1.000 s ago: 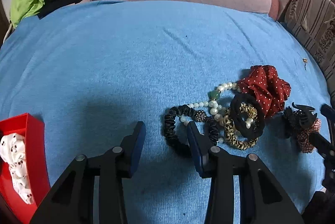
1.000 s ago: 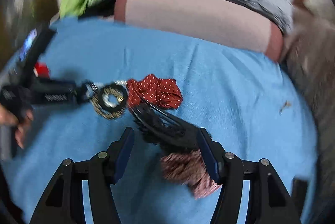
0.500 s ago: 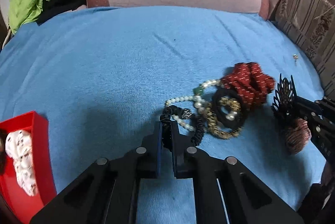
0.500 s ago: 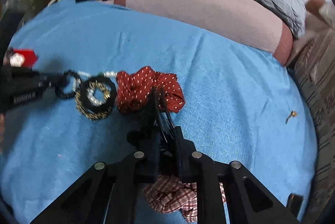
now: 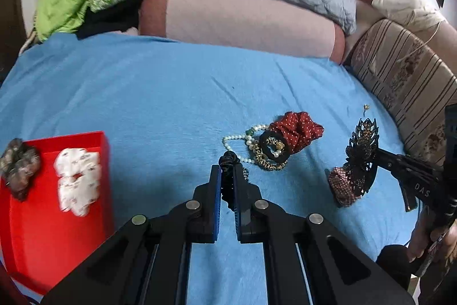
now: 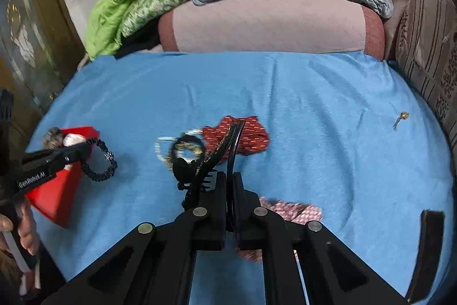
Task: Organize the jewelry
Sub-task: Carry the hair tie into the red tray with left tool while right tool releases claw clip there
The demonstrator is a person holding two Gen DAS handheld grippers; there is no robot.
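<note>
My left gripper (image 5: 227, 172) is shut on a black ruffled band (image 5: 228, 159), lifted off the blue bedspread (image 5: 160, 94); in the right wrist view the band (image 6: 100, 163) hangs as a ring from the left gripper (image 6: 88, 148). My right gripper (image 6: 229, 182) is shut on a black ornate hair claw (image 6: 211, 159), which is raised above a checked scrunchie (image 6: 294, 212). On the cloth remain a pearl necklace (image 5: 237, 138), a black-and-gold scrunchie (image 5: 271, 146) and a red dotted scrunchie (image 5: 297, 131). A red box (image 5: 57, 222) at the left holds a white scrunchie (image 5: 77, 182) and a brown one (image 5: 18, 165).
A small gold pin (image 6: 400, 118) lies alone on the cloth to the right. A pink bolster (image 5: 242, 22), a grey quilt and green bedding are piled at the back. A striped cushion (image 5: 405, 76) lines the right edge. A hand (image 6: 22, 230) holds the left gripper.
Both grippers went from open to shut, the left on the black band, the right on the hair claw. Both then rose, lifting these off the cloth; the left drew back towards the red box.
</note>
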